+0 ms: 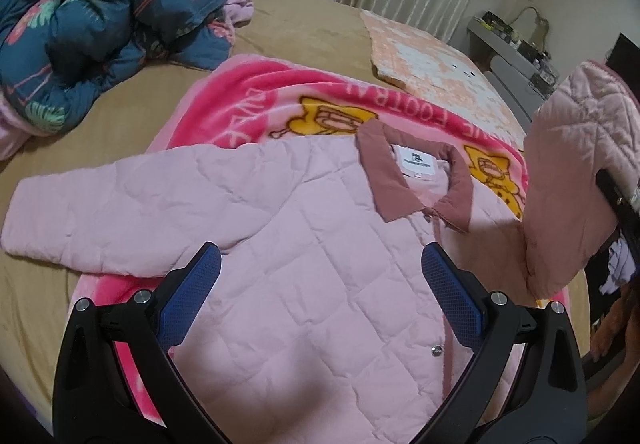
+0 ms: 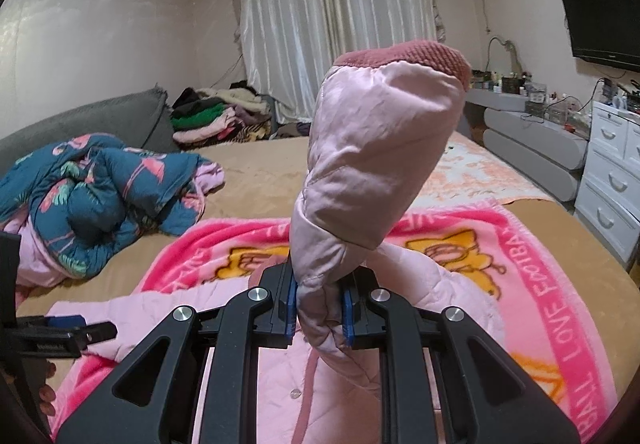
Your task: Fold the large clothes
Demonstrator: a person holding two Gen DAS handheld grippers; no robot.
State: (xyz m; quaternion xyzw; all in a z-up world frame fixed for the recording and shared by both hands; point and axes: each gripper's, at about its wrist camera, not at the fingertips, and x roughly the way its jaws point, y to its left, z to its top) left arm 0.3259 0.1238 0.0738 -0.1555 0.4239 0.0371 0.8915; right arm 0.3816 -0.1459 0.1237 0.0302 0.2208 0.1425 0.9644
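Observation:
A pale pink quilted jacket with a dusty-rose collar lies front up on a pink cartoon blanket on the bed. Its left sleeve is spread flat to the left. My left gripper is open and empty, hovering over the jacket's chest. My right gripper is shut on the jacket's right sleeve and holds it lifted above the jacket, cuff up. The raised sleeve also shows in the left wrist view. The left gripper shows at the left edge of the right wrist view.
A crumpled blue floral quilt lies at the bed's far left. A peach patterned sheet covers the bed's far right. A clothes pile sits behind the bed. A white drawer unit and a grey shelf stand right.

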